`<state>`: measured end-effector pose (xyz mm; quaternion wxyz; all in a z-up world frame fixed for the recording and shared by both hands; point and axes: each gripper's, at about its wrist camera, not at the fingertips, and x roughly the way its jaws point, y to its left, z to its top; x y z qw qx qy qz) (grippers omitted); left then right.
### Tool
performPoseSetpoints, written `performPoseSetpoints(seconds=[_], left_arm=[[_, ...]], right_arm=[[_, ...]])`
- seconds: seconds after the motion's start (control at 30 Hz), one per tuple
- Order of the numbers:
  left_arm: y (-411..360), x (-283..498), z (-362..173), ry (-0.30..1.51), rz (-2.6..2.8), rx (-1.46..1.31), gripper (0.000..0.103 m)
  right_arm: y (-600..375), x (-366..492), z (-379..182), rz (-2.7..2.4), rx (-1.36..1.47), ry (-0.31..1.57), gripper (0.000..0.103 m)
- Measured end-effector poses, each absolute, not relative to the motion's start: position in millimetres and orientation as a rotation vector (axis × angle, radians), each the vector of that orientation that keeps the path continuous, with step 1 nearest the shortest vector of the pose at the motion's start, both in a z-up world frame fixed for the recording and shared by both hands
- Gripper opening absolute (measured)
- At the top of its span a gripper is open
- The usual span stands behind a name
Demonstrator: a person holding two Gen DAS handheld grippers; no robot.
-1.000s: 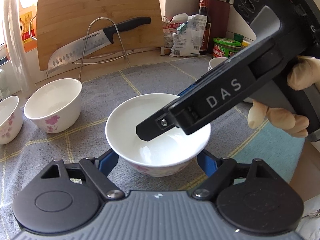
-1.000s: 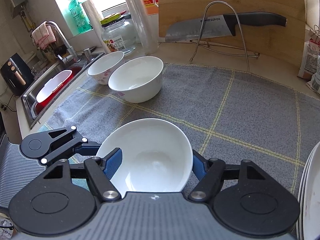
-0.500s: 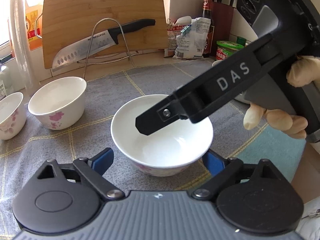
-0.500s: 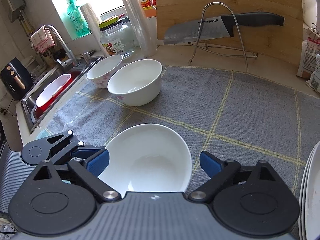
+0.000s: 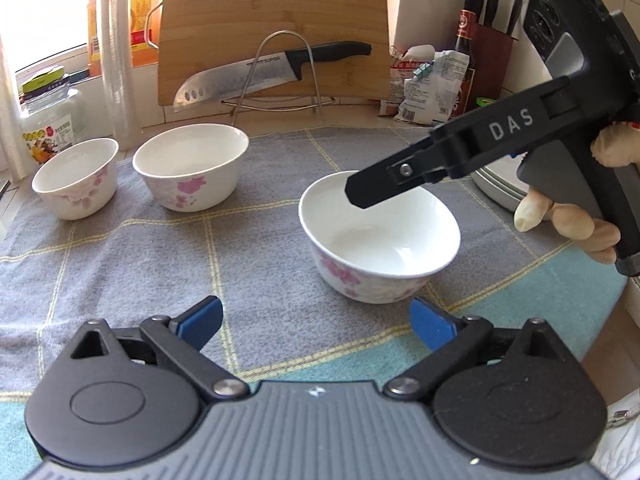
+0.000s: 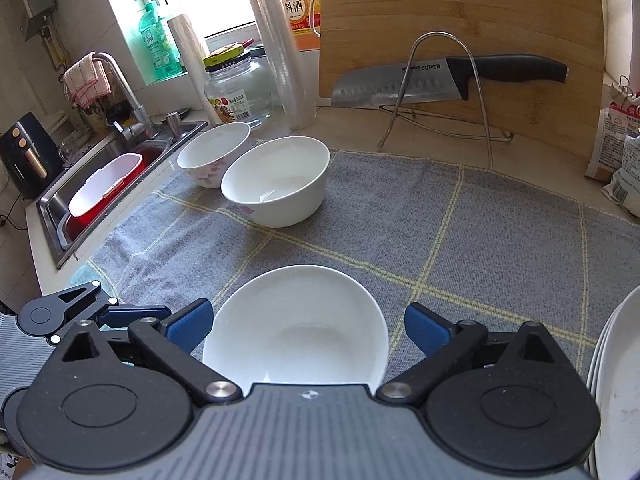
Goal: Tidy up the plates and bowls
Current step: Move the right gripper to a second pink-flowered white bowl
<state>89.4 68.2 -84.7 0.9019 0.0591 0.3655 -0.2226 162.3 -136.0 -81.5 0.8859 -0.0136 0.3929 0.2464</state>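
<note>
White bowl (image 5: pixel 380 236) sits free on the grey cloth (image 5: pixel 160 248); both the left gripper (image 5: pixel 316 322) and the right gripper (image 6: pixel 306 326), jaws just spread wide, grip nothing.

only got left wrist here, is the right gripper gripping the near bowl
Observer: No. In the right wrist view the right gripper is open. Its jaws have just been opening, with the bowl between them and a gap showing at the right-hand pad.
Operator: whats past the two far bowls on the left
Observer: A sink, with a red and white tub in it.
Operator: and the plates behind that gripper, one or a stack
Observer: A stack of plates: several rims show at the right edge, but the frame cuts off the count.
</note>
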Motion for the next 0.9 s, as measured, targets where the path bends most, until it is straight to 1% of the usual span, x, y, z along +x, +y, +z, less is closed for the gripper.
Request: performPoseSetpoints(seconds=[0.53, 0.9], left_arm=[[115, 119, -85, 0.710, -0.268, 0.146, 0.102], [117, 168, -87, 0.679, -0.255, 0.190, 0.102]], right_arm=[[-107, 174, -74, 0.493, -0.108, 0.770, 0.103], [-84, 198, -73, 0.473, -0.196, 0.774, 0.103]])
